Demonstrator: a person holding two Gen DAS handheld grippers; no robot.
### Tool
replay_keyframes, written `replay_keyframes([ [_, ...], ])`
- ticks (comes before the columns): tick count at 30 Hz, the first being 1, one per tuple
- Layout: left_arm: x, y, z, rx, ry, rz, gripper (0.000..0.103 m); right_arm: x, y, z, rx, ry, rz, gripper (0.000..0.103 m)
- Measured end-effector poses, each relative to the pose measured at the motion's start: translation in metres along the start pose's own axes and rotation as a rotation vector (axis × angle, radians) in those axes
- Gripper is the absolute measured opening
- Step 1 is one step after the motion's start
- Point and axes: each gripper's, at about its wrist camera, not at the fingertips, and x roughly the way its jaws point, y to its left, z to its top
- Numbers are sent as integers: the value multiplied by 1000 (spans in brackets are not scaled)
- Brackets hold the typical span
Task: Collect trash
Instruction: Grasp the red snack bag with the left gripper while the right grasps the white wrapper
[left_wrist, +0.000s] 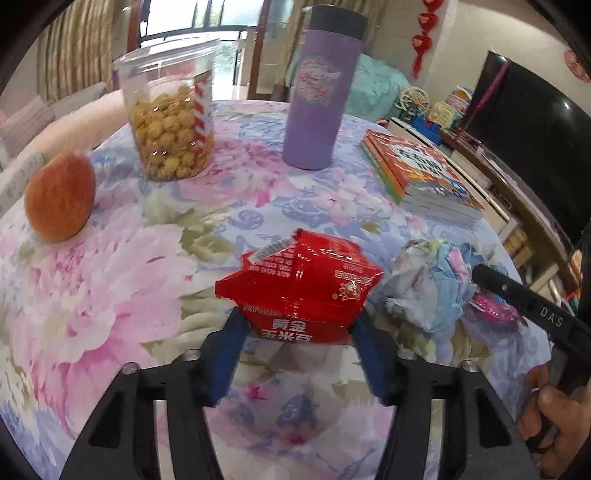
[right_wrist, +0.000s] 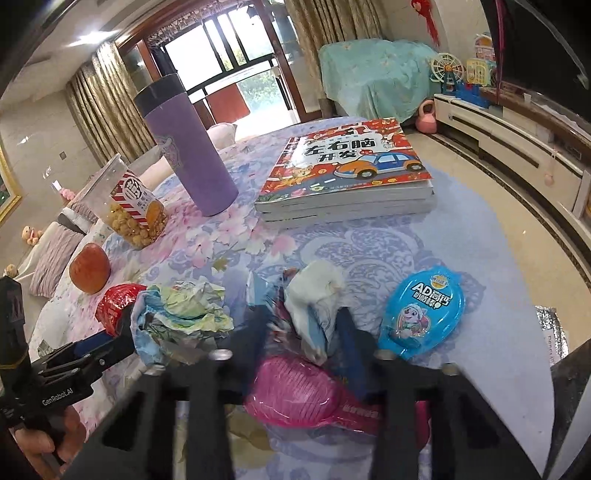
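Wrapper (left_wrist: 299, 288) sits clamped between left fingers (left_wrist: 229, 343) on tabletop (left_wrist: 110, 288); right fingers (right_wrist: 347, 332) pinch crumpled tissue (right_wrist: 314, 295).

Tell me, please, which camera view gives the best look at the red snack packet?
The left wrist view: the red snack packet sits centred and unobstructed between the left gripper fingers, its print readable. In the right wrist view only a red corner shows at the left, behind the crumpled wrapper.

Glossy crinkled red foil wrapper (left_wrist: 299, 284), clear plastic popcorn jar (left_wrist: 171, 110), matt purple tumbler (left_wrist: 319, 96), seemingly cloth floral tablecloth (left_wrist: 110, 280)
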Motion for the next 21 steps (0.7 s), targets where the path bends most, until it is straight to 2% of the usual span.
replay_keyframes([
  [4, -1, -2, -4, 29, -14, -1, 50, -11, 0, -4, 12, -13, 16, 25],
  [6, -6, -2, -7, 33, -15, -5, 41, -21, -1, -5, 24, -36, 31, 25],
  [12, -35, 3, -22, 16, -32, -24, 40, -59, -4, -15, 49, -81, 58, 25],
  [21, -78, -13, -56, 45, -26, -103, 40, -101, -11, -49, 83, -79, 61, 25],
])
